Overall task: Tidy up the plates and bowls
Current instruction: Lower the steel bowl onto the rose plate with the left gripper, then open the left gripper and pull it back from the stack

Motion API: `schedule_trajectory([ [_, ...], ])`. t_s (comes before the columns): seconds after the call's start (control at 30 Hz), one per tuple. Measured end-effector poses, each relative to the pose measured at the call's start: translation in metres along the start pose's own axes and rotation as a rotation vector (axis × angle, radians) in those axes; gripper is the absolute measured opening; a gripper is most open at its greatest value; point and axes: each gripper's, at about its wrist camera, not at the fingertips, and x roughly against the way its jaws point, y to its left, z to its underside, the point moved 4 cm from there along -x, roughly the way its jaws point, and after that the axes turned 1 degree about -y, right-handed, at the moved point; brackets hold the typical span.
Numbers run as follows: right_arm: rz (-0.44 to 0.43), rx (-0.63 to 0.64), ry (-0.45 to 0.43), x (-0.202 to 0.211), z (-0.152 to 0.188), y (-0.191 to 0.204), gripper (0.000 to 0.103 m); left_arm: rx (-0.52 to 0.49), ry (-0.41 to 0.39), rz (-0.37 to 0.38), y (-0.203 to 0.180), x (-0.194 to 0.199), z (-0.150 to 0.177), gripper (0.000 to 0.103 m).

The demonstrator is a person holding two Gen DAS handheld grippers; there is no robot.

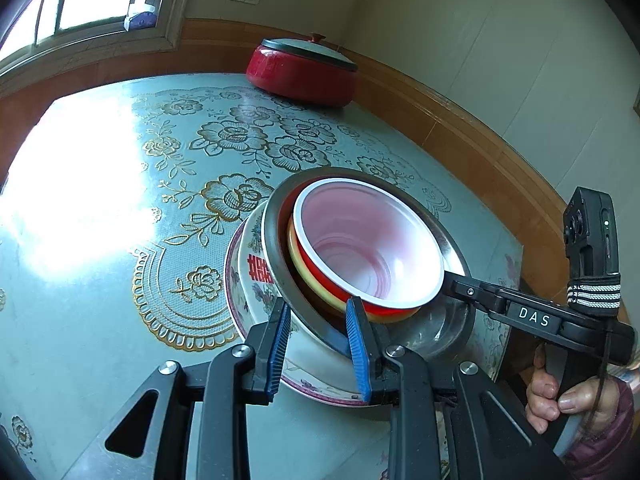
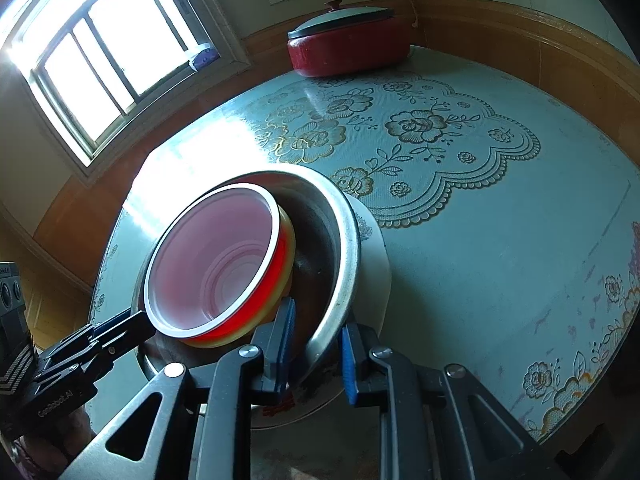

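Note:
A nested stack stands on the table: a red bowl with a white inside (image 1: 368, 248) sits in a yellow bowl (image 1: 304, 268), inside a steel bowl (image 1: 280, 248), in a white floral porcelain bowl (image 1: 250, 272) on a pink-rimmed plate (image 1: 320, 394). My left gripper (image 1: 320, 344) straddles the steel bowl's near rim, one blue pad on each side. My right gripper (image 2: 316, 350) straddles the steel rim (image 2: 344, 248) from the opposite side; it also shows in the left wrist view (image 1: 452, 280). The red bowl (image 2: 212, 268) tilts with the steel bowl. Whether the pads press the rim is unclear.
A red lidded pot (image 1: 302, 66) stands at the table's far edge by the wall; it also shows in the right wrist view (image 2: 348, 42). The table carries a blue floral cloth (image 2: 460, 184). A window (image 2: 104, 60) throws glare on the cloth.

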Motion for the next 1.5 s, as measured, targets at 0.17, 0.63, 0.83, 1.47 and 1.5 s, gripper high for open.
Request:
schedule_trajectory([
  [0.17,0.009,-0.002,-0.003,0.003,0.003,0.005,0.022,-0.006,-0.001,-0.005,-0.001,0.002,0.000,0.031],
  [0.63,0.016,-0.049,-0.010,0.008,0.009,0.011,0.024,-0.018,-0.009,-0.003,-0.002,0.005,0.000,0.031],
  [0.83,-0.006,-0.115,-0.052,0.024,0.012,0.001,0.024,-0.008,-0.039,0.020,0.003,0.017,0.000,0.033],
  [1.47,0.004,-0.120,-0.101,0.032,0.022,0.009,0.020,0.002,-0.035,-0.003,0.011,0.028,0.012,0.037],
  [1.5,0.001,-0.126,-0.102,0.032,0.022,0.009,0.020,0.002,-0.033,-0.004,0.011,0.027,0.012,0.038],
])
